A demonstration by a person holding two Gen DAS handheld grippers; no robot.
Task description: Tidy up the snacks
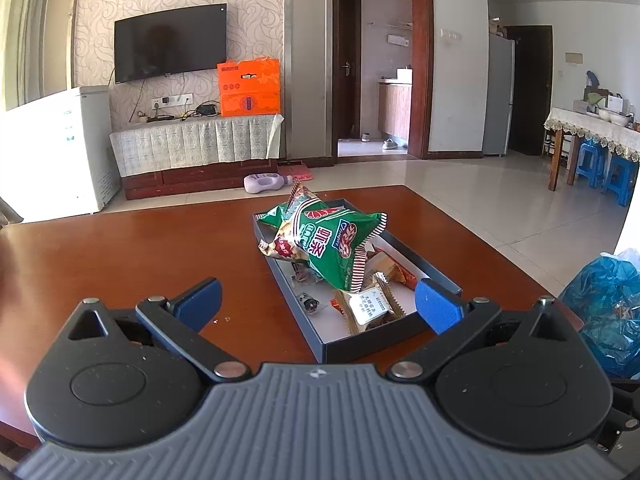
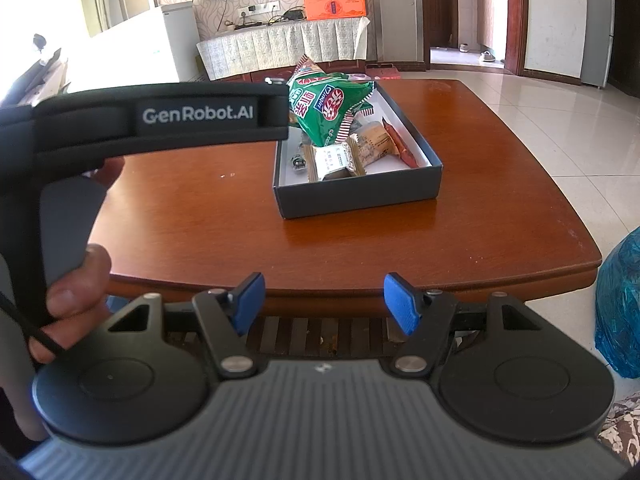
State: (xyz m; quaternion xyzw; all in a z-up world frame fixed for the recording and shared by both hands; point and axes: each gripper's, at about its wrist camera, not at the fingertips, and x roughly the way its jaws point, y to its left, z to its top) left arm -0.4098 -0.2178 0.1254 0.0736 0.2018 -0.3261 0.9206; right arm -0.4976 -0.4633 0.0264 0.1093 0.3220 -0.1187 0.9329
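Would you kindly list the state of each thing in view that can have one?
Left hand-held gripper: open, holding nothing.
Right hand-held gripper: open, holding nothing.
Dark box: lidless, on the wooden table, holding snacks.
Green snack bag: sealed as far as visible, lying on top of the other snacks.
Small wrapped snack: wrapped, lying inside the box.
Television: screen dark.
Far door: ajar.

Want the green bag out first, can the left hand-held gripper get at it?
Probably yes: the left hand-held gripper is open, and the green bag lies on top of the box with nothing between.
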